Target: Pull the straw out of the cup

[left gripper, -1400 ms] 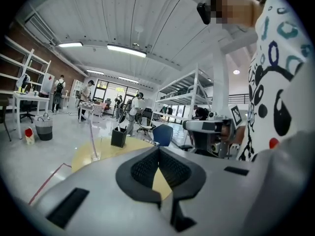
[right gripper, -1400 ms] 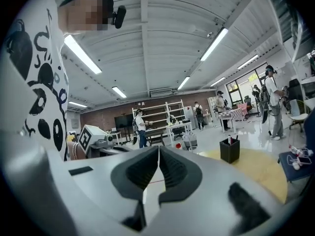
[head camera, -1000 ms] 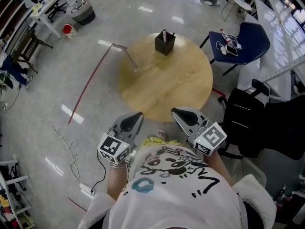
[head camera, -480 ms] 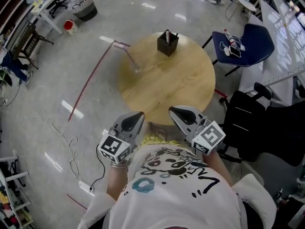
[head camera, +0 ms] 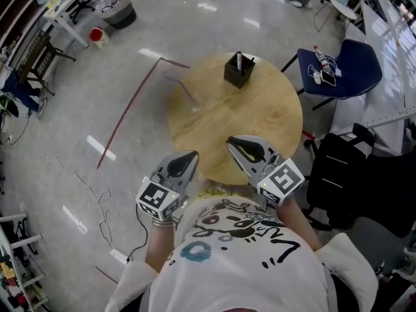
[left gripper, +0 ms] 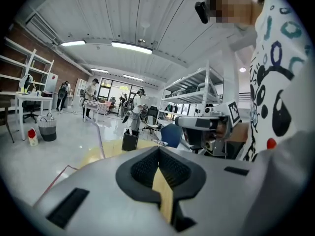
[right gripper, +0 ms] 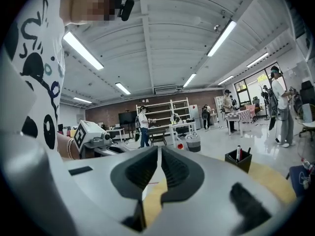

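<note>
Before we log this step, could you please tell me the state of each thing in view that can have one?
Black square cup: upright on the far side of the round wooden table.
White straw: standing in the cup, not yet pulled out.
Left hand-held gripper: shut, empty.
Right hand-held gripper: shut, empty.

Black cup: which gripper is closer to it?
Right. The right gripper is at the table's near edge, facing the black cup; the left gripper is farther back, to the left.
</note>
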`<state>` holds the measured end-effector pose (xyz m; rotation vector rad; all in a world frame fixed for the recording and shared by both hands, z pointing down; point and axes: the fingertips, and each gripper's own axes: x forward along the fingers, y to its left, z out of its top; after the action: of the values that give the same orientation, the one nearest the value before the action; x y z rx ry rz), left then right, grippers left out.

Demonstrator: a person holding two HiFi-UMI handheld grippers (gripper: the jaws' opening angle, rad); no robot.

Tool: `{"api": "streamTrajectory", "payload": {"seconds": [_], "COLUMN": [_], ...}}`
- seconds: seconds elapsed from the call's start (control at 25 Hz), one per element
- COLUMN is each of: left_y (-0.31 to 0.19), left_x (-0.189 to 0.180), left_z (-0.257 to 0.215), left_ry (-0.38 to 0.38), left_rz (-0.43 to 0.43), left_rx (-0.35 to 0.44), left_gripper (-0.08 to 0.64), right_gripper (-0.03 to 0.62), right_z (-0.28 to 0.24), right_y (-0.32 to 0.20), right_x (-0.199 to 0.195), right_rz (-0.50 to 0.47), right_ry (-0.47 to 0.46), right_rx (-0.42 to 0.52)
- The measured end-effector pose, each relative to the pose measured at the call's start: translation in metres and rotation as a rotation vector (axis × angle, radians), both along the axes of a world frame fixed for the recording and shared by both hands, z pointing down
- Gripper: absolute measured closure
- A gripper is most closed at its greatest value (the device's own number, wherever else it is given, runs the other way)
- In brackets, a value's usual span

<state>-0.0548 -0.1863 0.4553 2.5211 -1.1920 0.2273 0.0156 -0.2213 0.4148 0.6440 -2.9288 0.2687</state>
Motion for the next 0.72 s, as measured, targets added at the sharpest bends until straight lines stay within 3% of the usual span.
{"api": "streamTrajectory", "payload": {"seconds": [0.72], "left_y": [-0.112], "left_x": [-0.083], "left_z": [0.026], "left_ry": [0.019], "left_rz": [0.002], "left_rx": [-0.061], "left_gripper": [0.545], "right_gripper": [0.558], "right_z": [0.022], "right_y": [-0.113], "right_x": [-0.092], "right_rz": [0.000], "right_ry": [0.093], "right_rx": [-0.005]}}
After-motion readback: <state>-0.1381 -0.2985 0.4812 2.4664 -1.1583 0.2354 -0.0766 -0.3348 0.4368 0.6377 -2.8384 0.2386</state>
